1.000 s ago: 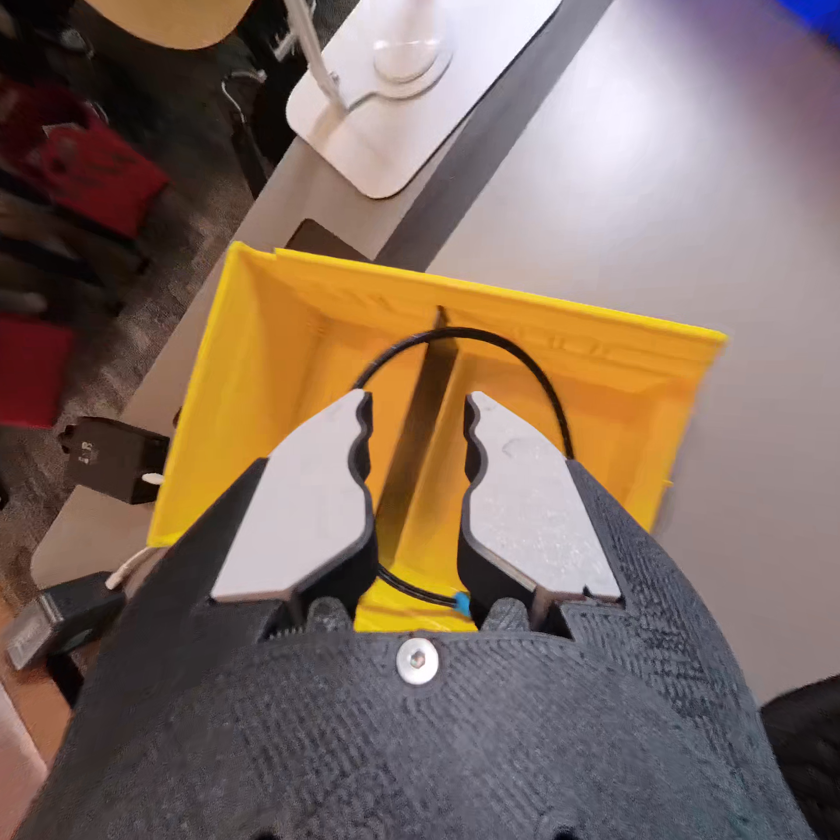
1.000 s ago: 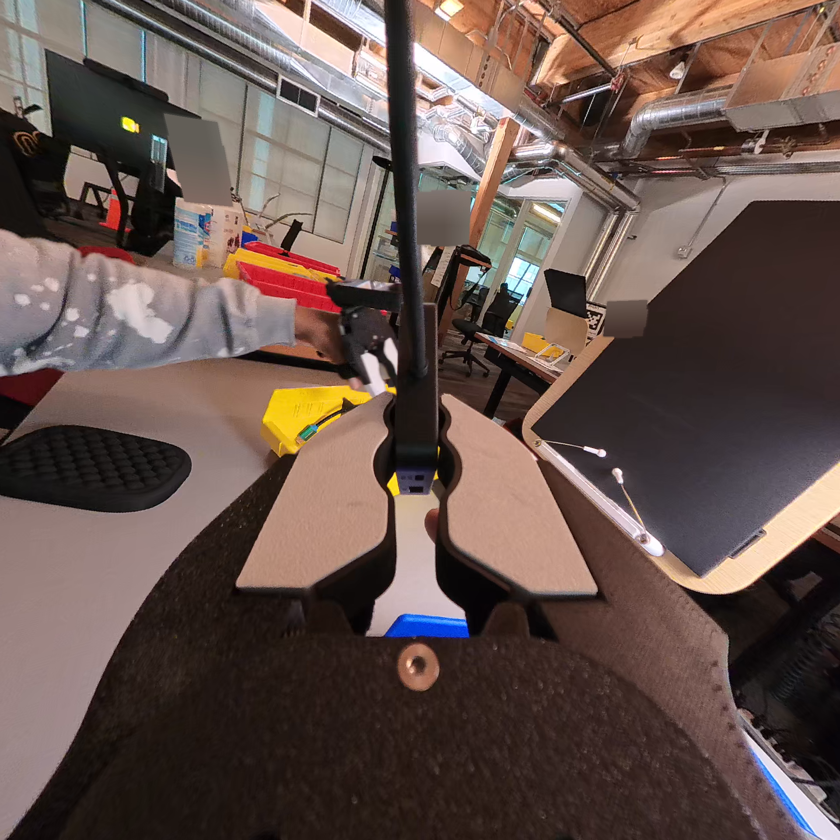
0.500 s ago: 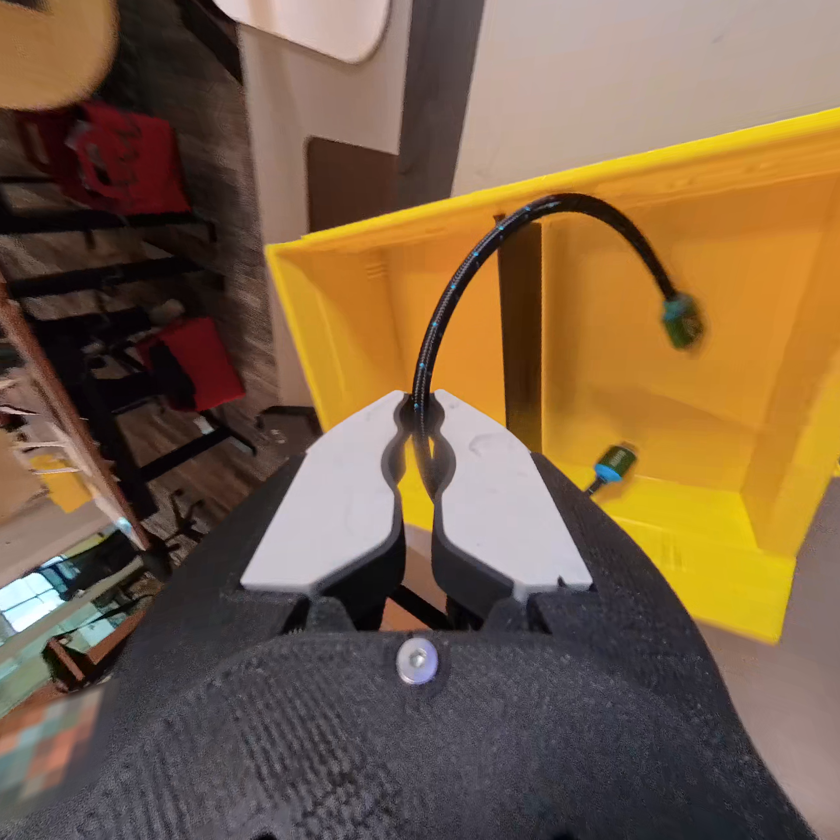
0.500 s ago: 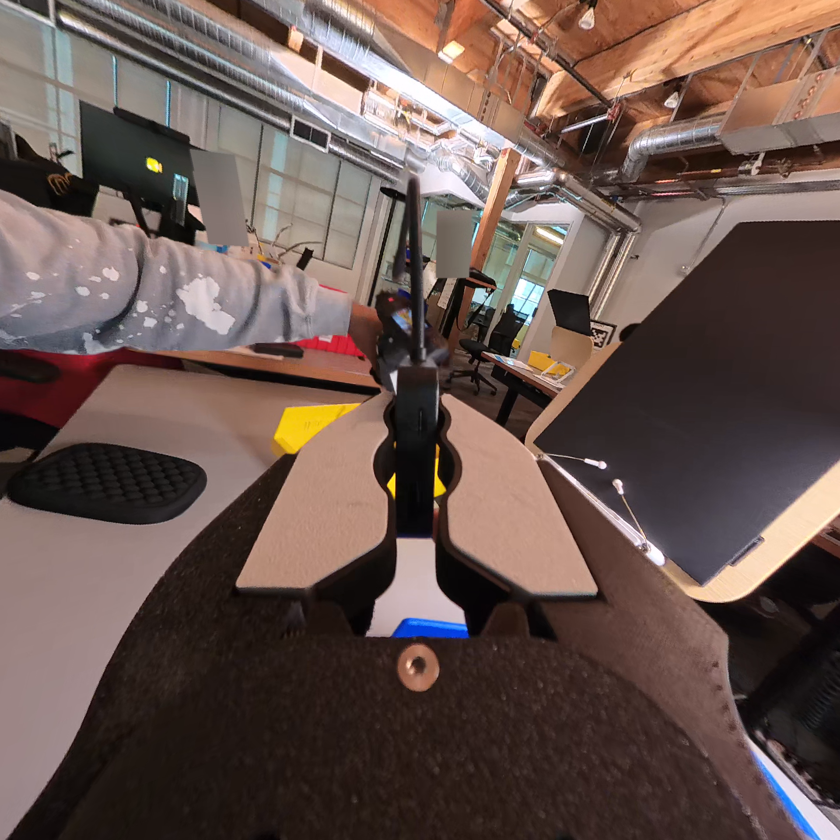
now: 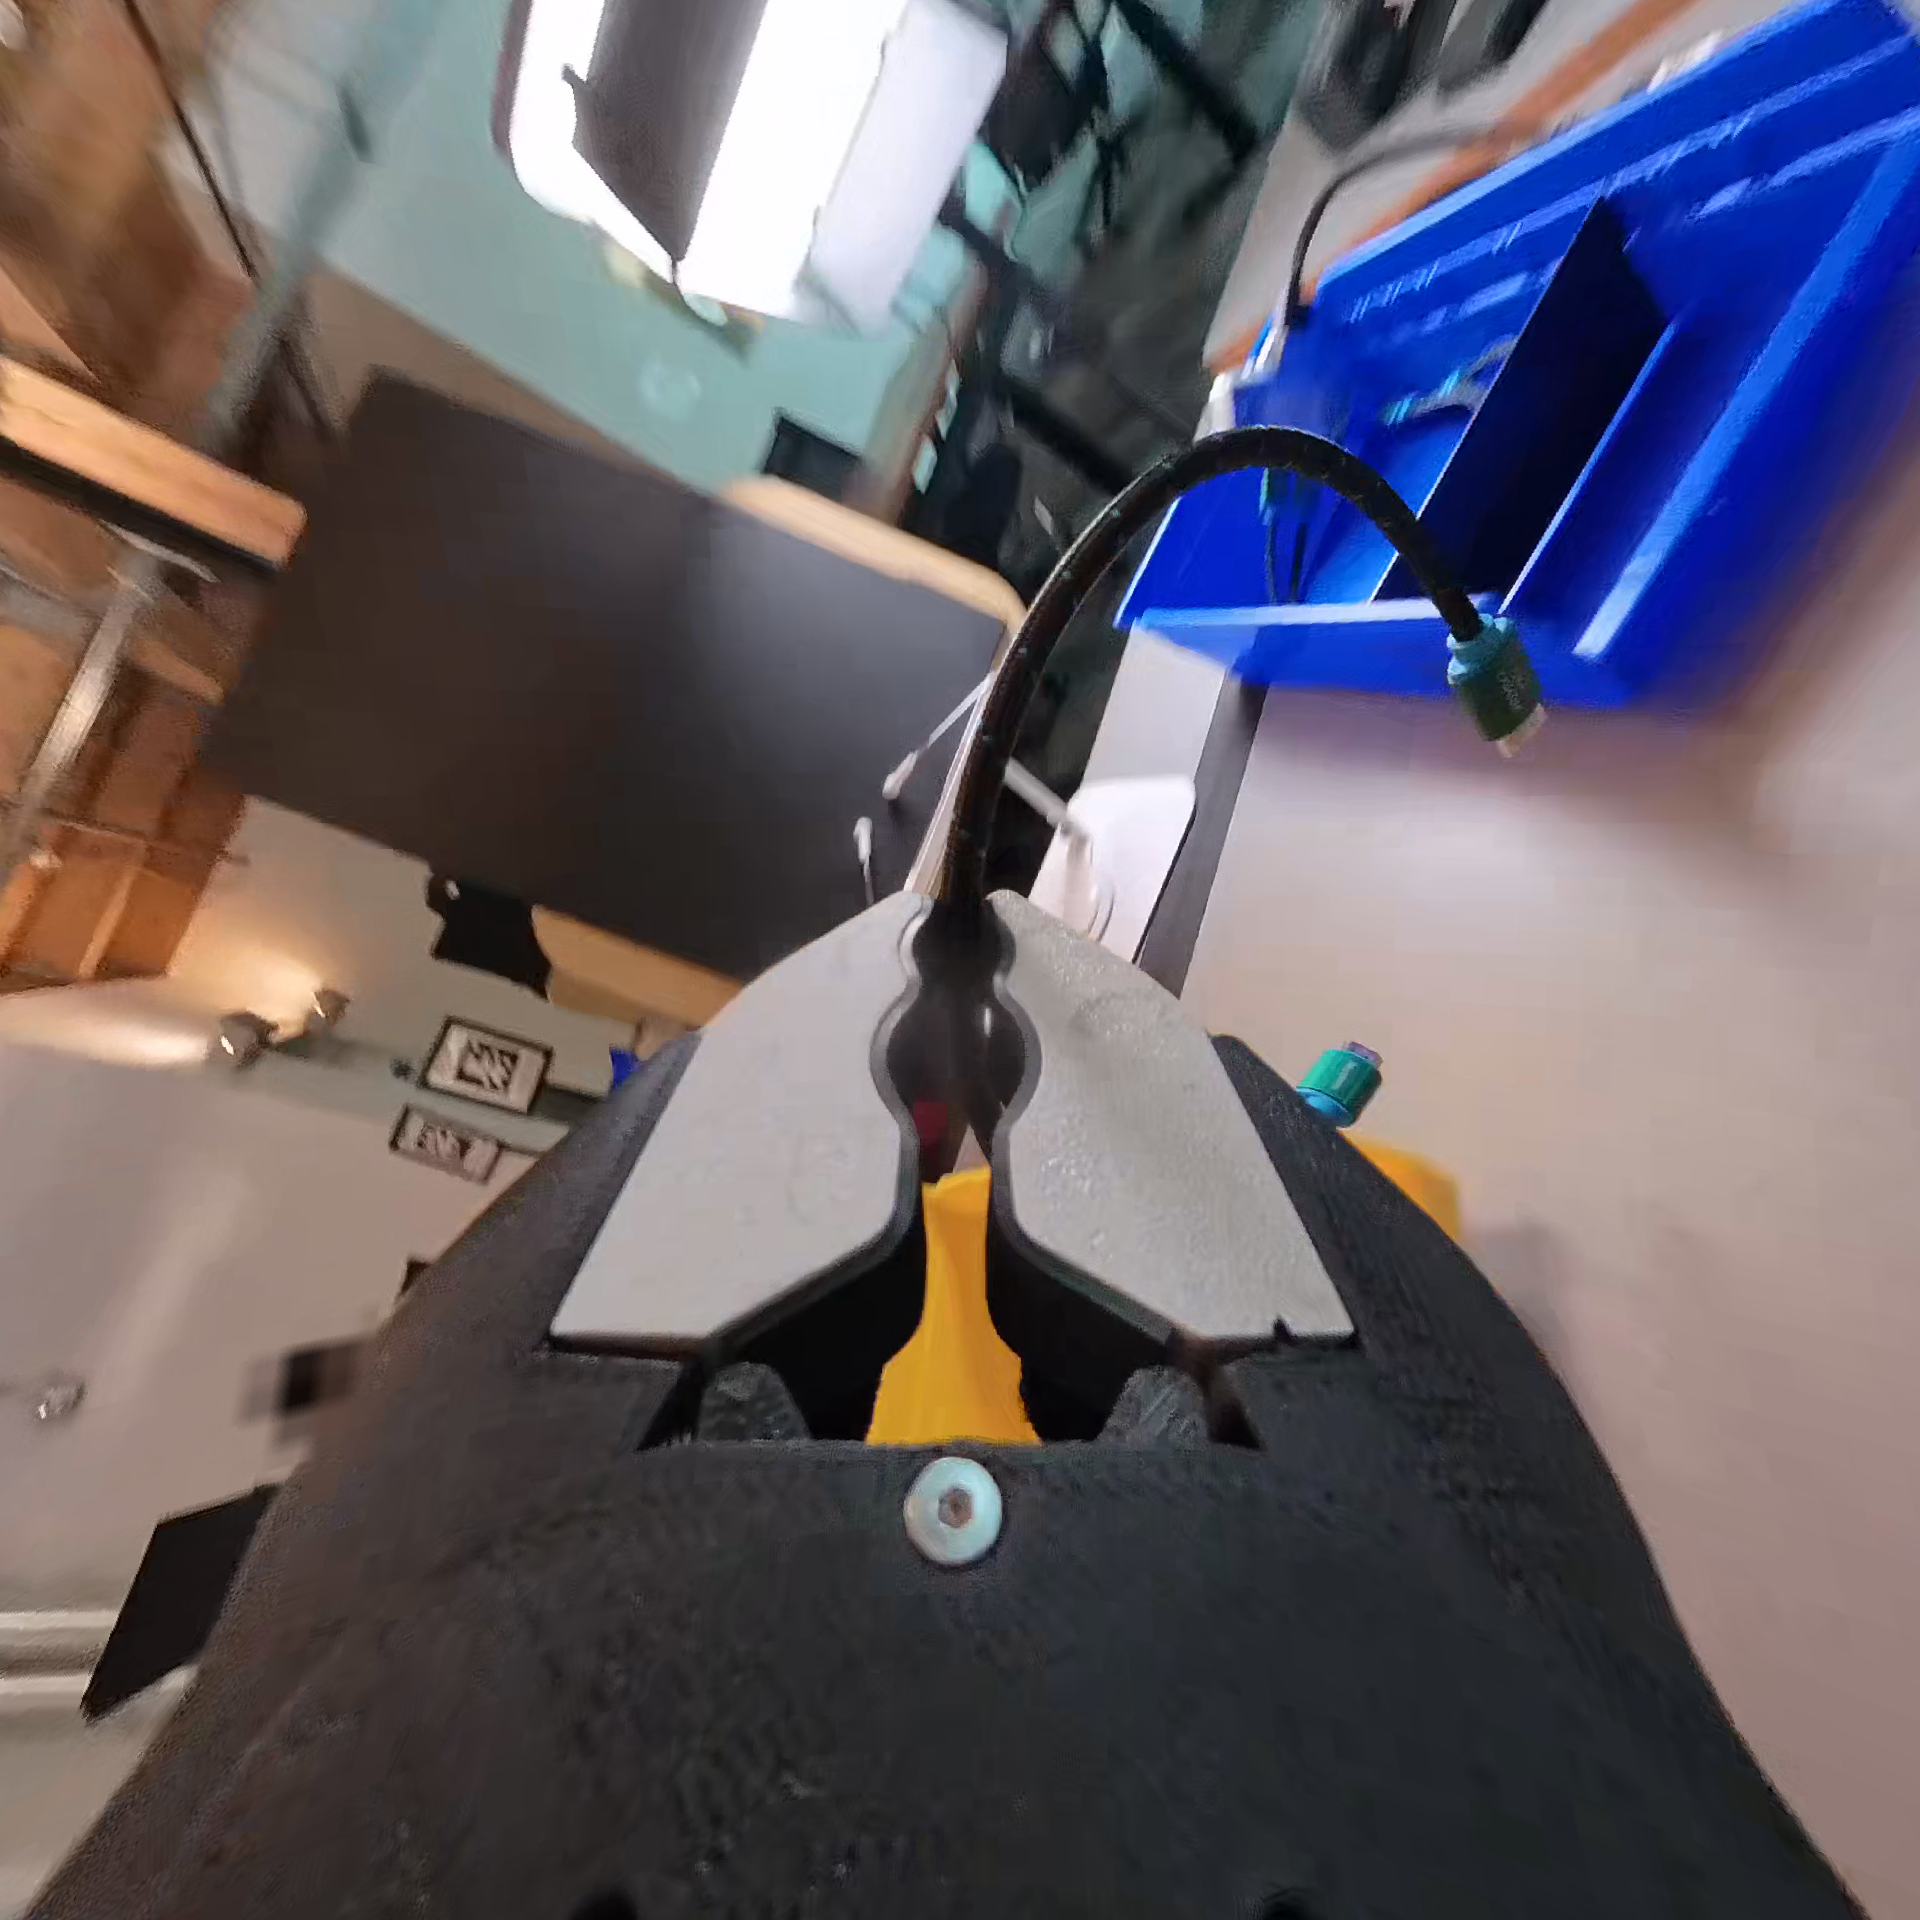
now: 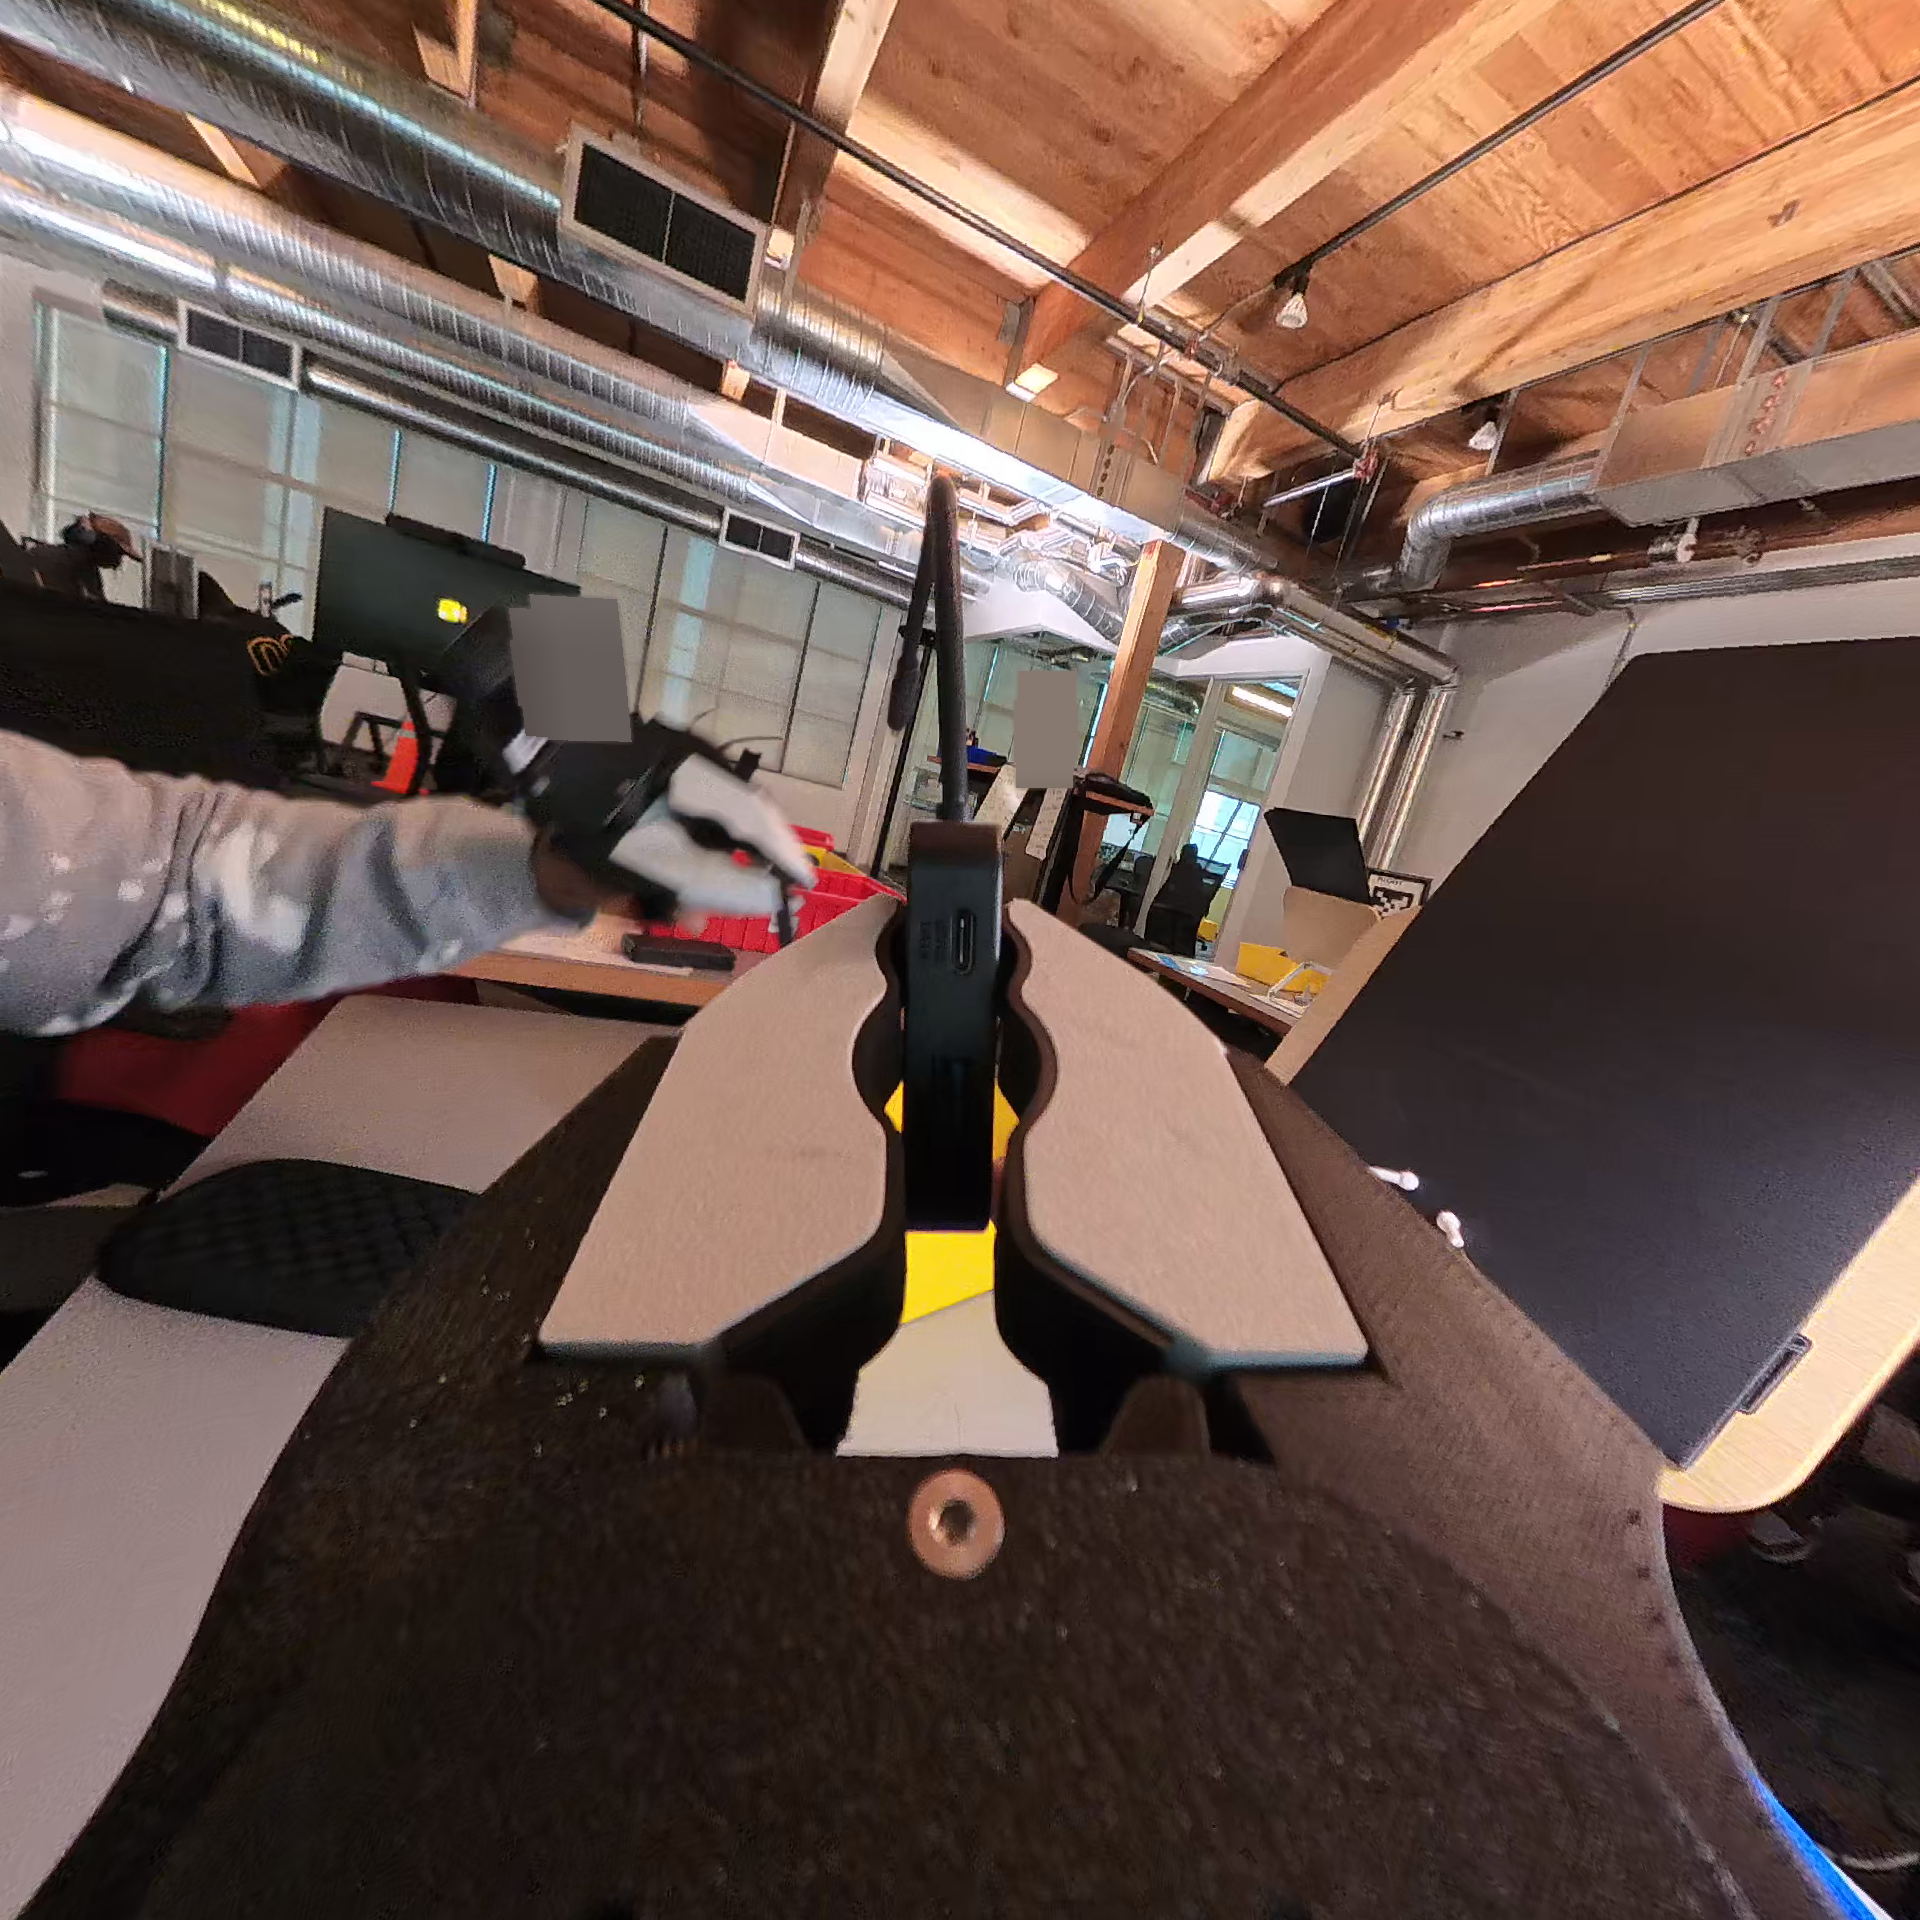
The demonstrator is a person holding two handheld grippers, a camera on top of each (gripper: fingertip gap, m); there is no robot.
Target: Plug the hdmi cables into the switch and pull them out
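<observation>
Above the worktop's far edge the left gripper (image 5: 951, 935), jaws pinching the hdmi cable (image 5: 1081, 561) mid-length, tilts sideways; its teal plug (image 5: 1493, 681) dangles before the blue bin (image 5: 1704, 395). Regripping close behind that plug looks wise. Nearer, the right gripper (image 6: 951, 935), level, clamps the switch (image 6: 948, 1029) upright, narrow edge facing back

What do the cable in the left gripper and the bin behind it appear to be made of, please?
The cable looks sheathed in braided black fabric: a fine speckled weave shows along its arc. Its teal plug has a satin, possibly metal shell. The blue bin seems moulded plastic, smooth and slightly glossy, though blurred.
</observation>
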